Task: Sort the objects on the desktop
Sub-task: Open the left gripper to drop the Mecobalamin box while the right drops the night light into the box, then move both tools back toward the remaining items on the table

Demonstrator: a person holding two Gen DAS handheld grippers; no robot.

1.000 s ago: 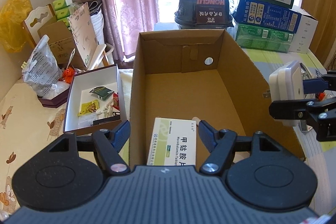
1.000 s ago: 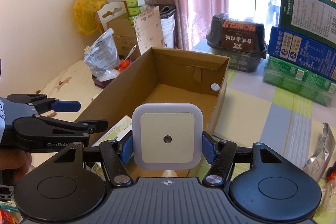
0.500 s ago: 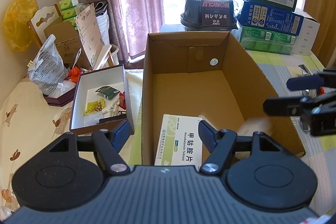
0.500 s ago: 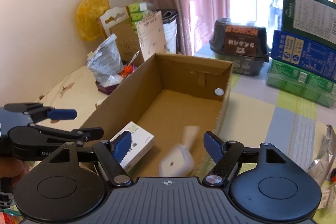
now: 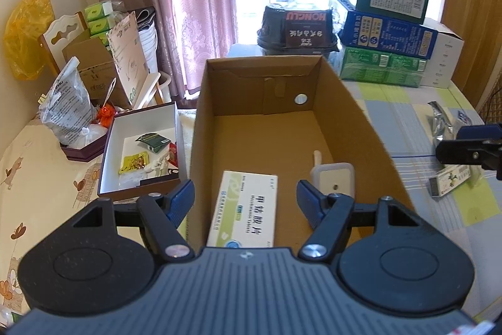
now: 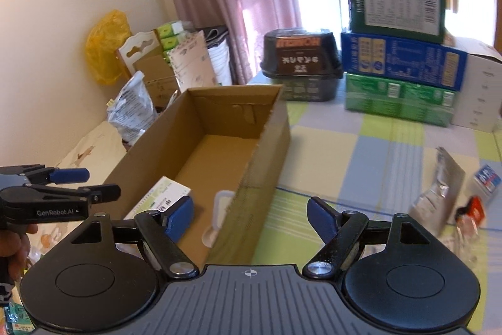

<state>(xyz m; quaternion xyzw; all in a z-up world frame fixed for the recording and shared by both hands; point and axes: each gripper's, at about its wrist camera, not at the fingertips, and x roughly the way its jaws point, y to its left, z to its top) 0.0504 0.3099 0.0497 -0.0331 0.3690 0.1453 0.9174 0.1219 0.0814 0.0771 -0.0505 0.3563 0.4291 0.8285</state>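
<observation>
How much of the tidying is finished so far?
Done: a white-and-green medicine box and a white square night light lie inside the brown cardboard box. In hand: nothing; the left gripper and right gripper are open. Left: a silver foil pouch and small packets on the table.

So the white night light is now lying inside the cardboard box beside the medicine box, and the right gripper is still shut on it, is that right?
Not quite: the right gripper is open and empty. The night light does lie in the cardboard box beside the medicine box, as the left wrist view shows.
</observation>
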